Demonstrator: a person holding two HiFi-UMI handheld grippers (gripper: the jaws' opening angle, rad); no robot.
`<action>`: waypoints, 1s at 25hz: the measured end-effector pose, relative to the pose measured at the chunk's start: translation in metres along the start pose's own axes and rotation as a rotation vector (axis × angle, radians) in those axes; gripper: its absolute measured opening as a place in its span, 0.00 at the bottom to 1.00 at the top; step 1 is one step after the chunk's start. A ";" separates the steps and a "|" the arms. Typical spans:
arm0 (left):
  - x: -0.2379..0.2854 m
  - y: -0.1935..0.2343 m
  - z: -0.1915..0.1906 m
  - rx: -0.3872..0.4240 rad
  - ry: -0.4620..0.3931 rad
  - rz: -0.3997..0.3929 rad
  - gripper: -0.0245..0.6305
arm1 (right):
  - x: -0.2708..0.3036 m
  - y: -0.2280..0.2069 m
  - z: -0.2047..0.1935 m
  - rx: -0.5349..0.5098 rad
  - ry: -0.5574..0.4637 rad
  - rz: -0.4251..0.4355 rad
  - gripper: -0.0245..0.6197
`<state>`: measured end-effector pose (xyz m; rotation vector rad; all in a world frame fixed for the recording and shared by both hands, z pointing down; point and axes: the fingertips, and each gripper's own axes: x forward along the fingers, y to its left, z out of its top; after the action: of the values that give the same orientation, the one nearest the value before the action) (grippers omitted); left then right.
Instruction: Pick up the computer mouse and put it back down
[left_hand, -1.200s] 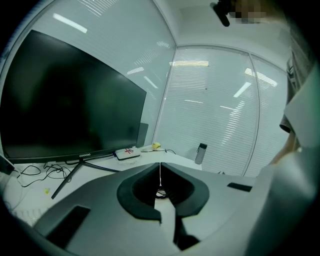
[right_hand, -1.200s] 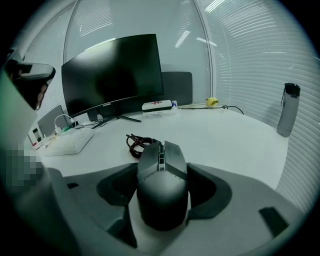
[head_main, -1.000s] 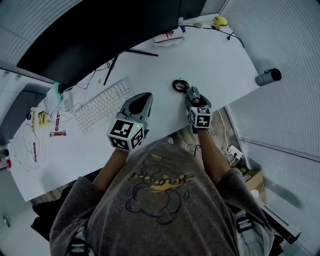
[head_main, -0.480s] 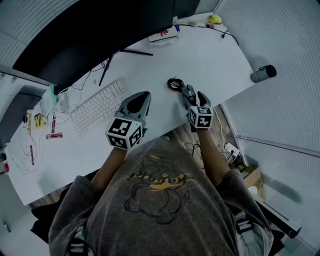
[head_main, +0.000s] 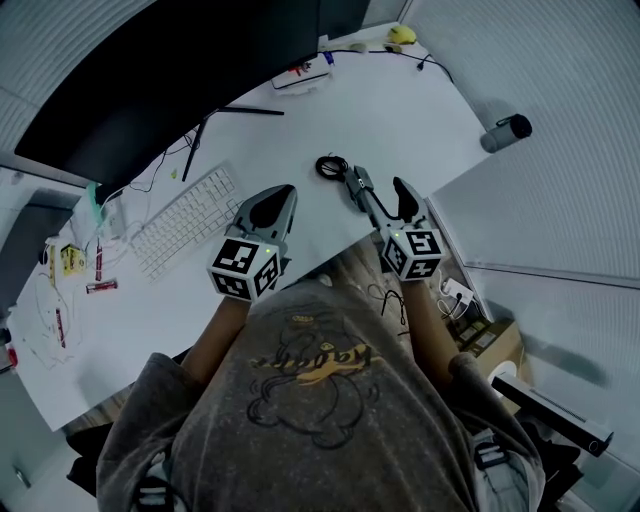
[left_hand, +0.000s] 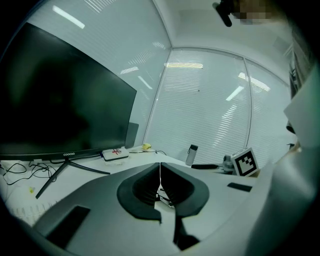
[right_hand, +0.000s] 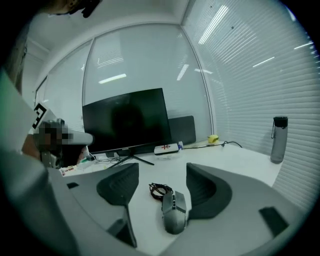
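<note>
The grey computer mouse (right_hand: 174, 212) (head_main: 356, 183) lies on the white desk (head_main: 400, 110), its cable coiled (head_main: 330, 165) just beyond it. My right gripper (right_hand: 162, 169) (head_main: 382, 192) hovers above it near the desk's front edge. Its jaws stand apart and are closing, and from its own view the mouse sits below and between them without the pads touching it. My left gripper (head_main: 272, 205) (left_hand: 160, 172) is to the left, beside the keyboard (head_main: 185, 220). Its jaws meet with nothing in them.
A large dark monitor (head_main: 170, 70) (right_hand: 127, 120) stands at the back on a thin-legged stand. A white box (head_main: 300, 72) and a yellow object (head_main: 402, 34) lie at the far edge. A grey bottle (head_main: 505, 132) (right_hand: 278, 140) stands at the right corner. Small clutter lies at the left.
My right gripper has lifted up and back from the mouse, which stays on the desk. The left gripper has barely shifted.
</note>
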<state>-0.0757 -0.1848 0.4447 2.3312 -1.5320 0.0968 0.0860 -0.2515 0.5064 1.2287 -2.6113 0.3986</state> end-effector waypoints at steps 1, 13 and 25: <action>0.000 -0.002 0.000 0.002 0.000 -0.004 0.07 | -0.006 0.004 0.006 0.004 -0.016 0.007 0.50; -0.008 -0.014 0.002 0.025 -0.010 -0.016 0.07 | -0.069 0.047 0.035 -0.016 -0.132 0.041 0.27; -0.016 -0.020 -0.008 0.065 -0.020 -0.012 0.07 | -0.080 0.032 0.016 0.044 -0.157 -0.063 0.05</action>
<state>-0.0631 -0.1606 0.4430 2.3984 -1.5462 0.1233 0.1098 -0.1802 0.4619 1.4057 -2.6980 0.3640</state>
